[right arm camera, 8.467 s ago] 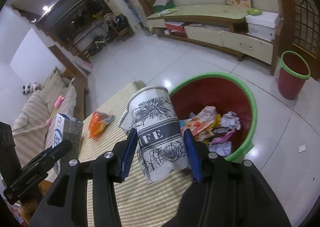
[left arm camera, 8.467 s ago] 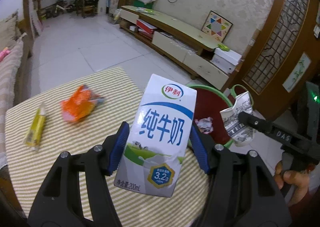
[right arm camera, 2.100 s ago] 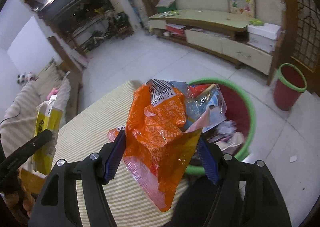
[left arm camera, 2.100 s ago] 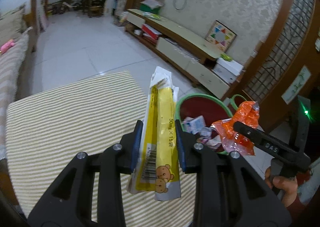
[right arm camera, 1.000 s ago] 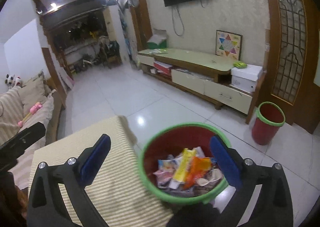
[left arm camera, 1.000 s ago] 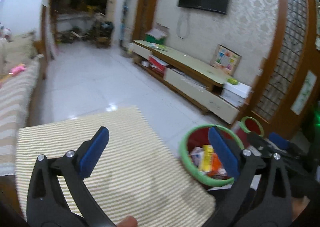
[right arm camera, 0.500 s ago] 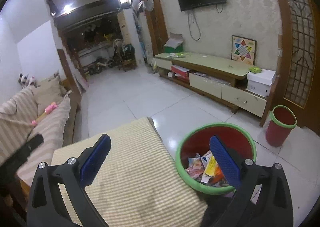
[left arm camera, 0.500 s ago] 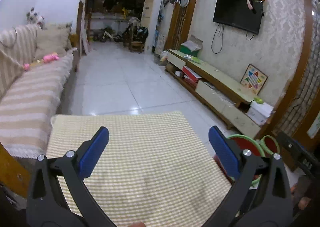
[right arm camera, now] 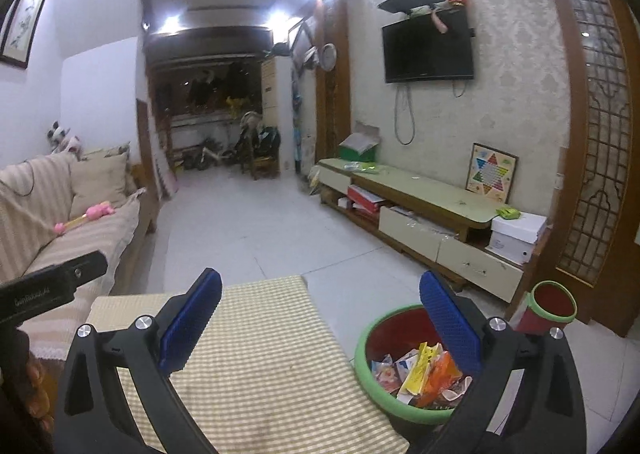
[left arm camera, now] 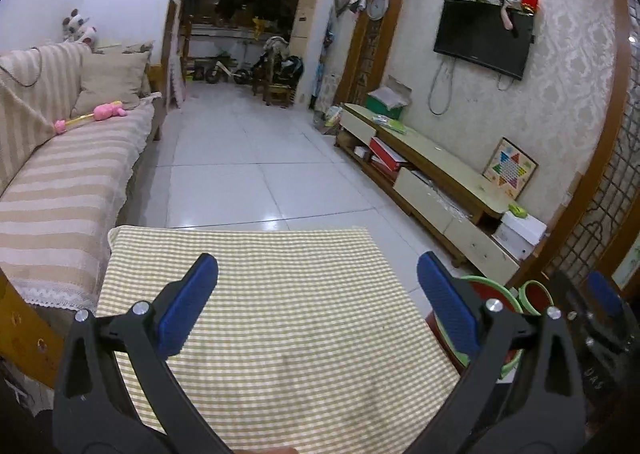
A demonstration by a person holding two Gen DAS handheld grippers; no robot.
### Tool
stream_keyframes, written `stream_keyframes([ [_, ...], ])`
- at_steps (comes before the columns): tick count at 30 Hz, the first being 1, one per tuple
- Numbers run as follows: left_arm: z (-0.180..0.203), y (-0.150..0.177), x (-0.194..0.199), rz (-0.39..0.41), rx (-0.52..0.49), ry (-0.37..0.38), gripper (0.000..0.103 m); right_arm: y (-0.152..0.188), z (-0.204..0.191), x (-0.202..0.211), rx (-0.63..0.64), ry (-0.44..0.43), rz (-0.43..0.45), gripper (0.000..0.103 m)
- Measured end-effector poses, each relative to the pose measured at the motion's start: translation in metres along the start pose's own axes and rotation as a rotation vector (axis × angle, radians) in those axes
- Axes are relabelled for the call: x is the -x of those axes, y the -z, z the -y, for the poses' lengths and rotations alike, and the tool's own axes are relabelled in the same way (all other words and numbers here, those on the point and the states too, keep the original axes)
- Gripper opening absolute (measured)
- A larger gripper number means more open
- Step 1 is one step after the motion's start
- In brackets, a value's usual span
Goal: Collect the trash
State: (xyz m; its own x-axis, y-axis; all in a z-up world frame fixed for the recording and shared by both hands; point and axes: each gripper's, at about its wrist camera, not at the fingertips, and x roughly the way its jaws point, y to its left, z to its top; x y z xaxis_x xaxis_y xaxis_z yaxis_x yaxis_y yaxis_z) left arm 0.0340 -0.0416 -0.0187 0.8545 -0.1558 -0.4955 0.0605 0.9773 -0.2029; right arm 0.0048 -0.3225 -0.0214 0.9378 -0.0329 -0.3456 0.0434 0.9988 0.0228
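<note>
Two grippers, both empty: your left gripper [left arm camera: 318,294] has jaws spread wide over the checked tablecloth [left arm camera: 280,334], and your right gripper [right arm camera: 320,310] is spread just as wide above the table edge. Trash [right arm camera: 420,374] sits in the red bin with green rim [right arm camera: 362,350] on the floor just beside the table; a smaller red bin [right arm camera: 550,304] stands near it.
</note>
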Motion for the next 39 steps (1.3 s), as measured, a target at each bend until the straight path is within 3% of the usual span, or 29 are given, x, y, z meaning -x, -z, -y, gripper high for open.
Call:
stream_keyframes([
  [4, 0.002, -0.002, -0.001, -0.019, 0.012, 0.039, 0.098, 0.003, 0.002, 0.004, -0.015, -0.015, -0.013, 0.096],
  [39, 0.004, 0.009, 0.000, -0.037, -0.004, 0.016, 0.098, 0.025, 0.006, -0.008, -0.028, -0.038, -0.129, 0.096],
])
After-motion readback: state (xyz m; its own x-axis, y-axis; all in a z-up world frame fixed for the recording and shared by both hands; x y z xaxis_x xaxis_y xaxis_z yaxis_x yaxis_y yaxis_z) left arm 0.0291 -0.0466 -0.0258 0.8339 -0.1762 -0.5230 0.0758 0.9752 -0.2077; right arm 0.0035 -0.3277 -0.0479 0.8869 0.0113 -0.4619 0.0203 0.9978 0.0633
